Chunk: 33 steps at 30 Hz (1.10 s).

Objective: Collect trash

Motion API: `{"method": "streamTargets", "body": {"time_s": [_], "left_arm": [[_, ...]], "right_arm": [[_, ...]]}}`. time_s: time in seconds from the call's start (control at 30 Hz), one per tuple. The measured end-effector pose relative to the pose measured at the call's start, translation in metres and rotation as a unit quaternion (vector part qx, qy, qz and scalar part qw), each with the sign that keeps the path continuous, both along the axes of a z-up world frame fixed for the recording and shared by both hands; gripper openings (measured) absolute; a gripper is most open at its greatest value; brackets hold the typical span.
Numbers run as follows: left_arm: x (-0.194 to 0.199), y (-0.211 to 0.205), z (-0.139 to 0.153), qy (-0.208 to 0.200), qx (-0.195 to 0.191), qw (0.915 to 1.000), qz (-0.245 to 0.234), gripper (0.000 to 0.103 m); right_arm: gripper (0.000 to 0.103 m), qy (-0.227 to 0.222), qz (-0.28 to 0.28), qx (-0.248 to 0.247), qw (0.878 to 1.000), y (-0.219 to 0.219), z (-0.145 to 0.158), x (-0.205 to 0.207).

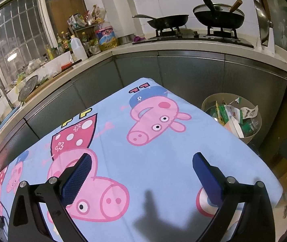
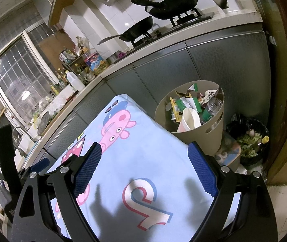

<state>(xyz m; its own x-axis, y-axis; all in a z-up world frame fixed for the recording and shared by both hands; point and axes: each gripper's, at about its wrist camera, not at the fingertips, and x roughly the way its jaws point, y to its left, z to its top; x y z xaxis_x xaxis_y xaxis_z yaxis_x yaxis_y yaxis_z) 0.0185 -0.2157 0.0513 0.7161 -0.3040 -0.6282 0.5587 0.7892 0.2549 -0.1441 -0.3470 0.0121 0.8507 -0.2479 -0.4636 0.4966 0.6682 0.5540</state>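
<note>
While both grippers hover over the cartoon-pig cloth (image 1: 153, 161) on the desk, the left gripper (image 1: 143, 161) has its fingers spread wide, holding nothing. Right gripper (image 2: 144, 155) likewise gapes empty. At two o'clock, beside the desk, stands the beige bin (image 2: 218, 127), full of trash (image 2: 189, 109).

Left wrist view: set low over the cartoon cloth (image 1: 153, 161), close above it, facing the stove (image 1: 193, 36) at 12 o'clock, window (image 1: 16, 46) at 10 o'clock, beige bin (image 1: 250, 139) at 2 o'clock beyond the cloth's edge.

Right wrist view: likewise close over the cloth (image 2: 143, 161) but rolled to one side, so the stove (image 2: 183, 20) sits at 1 o'clock, the window (image 2: 18, 80) at 9 o'clock, the bin (image 2: 216, 133) nearer, at 1 o'clock.

Shared by both: cloth, bin, stove, window.
</note>
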Motion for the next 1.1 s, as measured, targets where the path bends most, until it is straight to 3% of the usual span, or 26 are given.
{"method": "streamTargets", "body": {"time_s": [1.1], "left_arm": [[0.003,-0.002,-0.012,0.028,0.019,0.9994,-0.006,0.1]], "right_arm": [[0.086,0.001,0.0,0.007,1.0,-0.001,-0.009,-0.001]]}}
